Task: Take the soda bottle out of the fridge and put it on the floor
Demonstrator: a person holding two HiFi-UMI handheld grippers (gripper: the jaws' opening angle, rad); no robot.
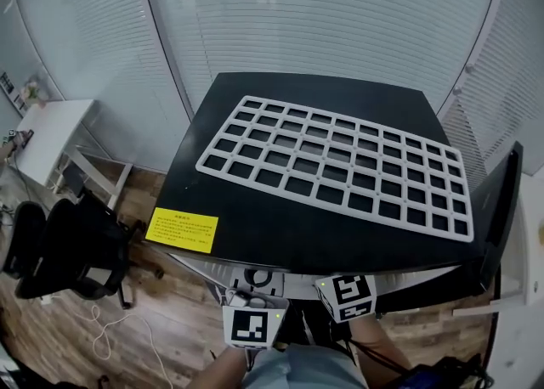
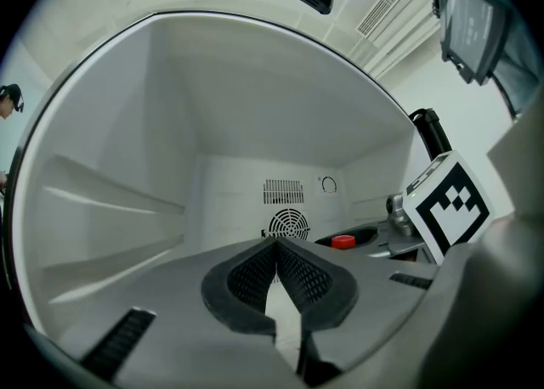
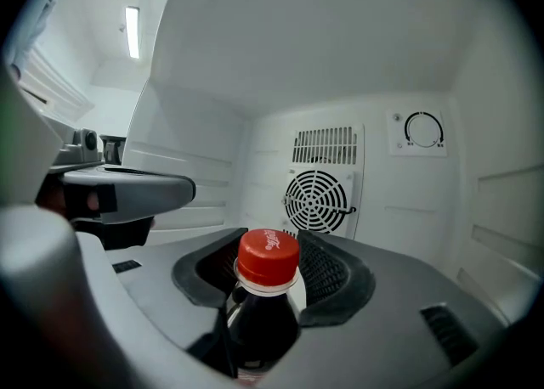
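Observation:
A dark soda bottle (image 3: 262,319) with a red cap (image 3: 268,256) stands inside the white fridge (image 3: 204,81). My right gripper (image 3: 272,241) reaches in around it, and the bottle's shoulders fill the gap between both pads (image 3: 331,273), so the jaws are shut on it. In the left gripper view the red cap (image 2: 342,242) shows low at the right, beside the right gripper's marker cube (image 2: 448,203). My left gripper (image 2: 277,245) is also inside the fridge, to the left of the bottle, shut on nothing. From the head view only the two marker cubes (image 1: 253,325) (image 1: 348,295) show, under the fridge's front edge.
The fridge's black top (image 1: 255,124) carries a white grid rack (image 1: 340,166) and a yellow sticker (image 1: 182,229). Its door (image 1: 501,209) stands open at the right. A fan grille (image 3: 319,198) and a dial (image 3: 422,130) are on the back wall. A black office chair (image 1: 64,247) stands on the wood floor (image 1: 170,319) at the left.

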